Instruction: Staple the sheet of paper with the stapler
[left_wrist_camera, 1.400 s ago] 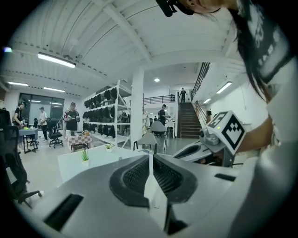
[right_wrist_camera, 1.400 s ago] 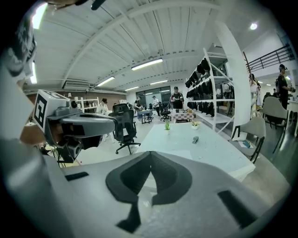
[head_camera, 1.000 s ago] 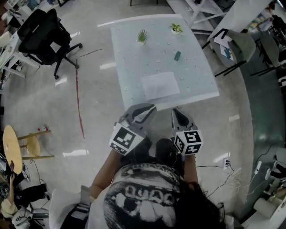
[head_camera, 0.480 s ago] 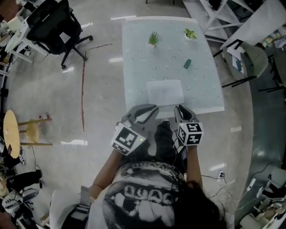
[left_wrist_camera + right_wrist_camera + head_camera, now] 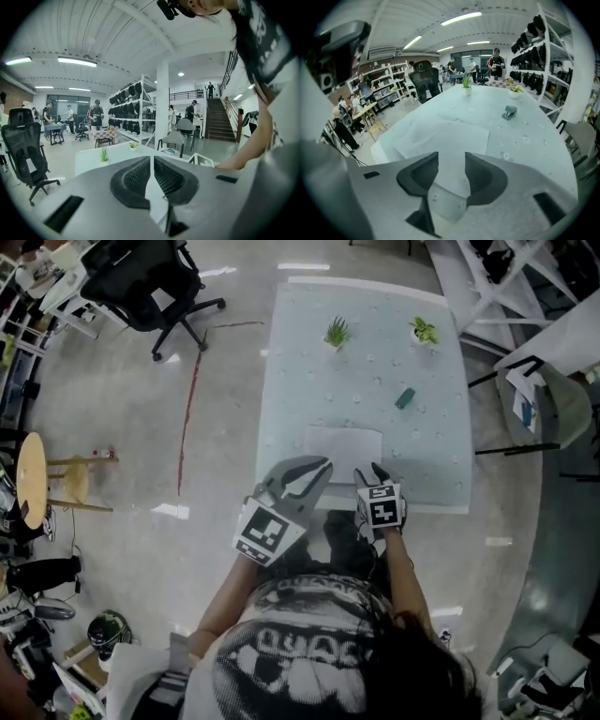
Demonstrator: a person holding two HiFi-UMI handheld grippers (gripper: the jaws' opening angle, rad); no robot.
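Grey plastic left gripper (image 5: 151, 160): jaws closed tip to tip, nothing between them. Matching grey right gripper (image 5: 452, 159): jaws have just been opening and stand wide and empty over the near edge of the pale green table (image 5: 543, 154). Just beyond lies the flat white sheet of paper (image 5: 440, 136); farther right sits the small teal stapler (image 5: 509, 111), well apart from both grippers.

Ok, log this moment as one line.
left gripper shut, empty | right gripper jaws just opening, empty, aimed at paper | paper flat on table | stapler untouched
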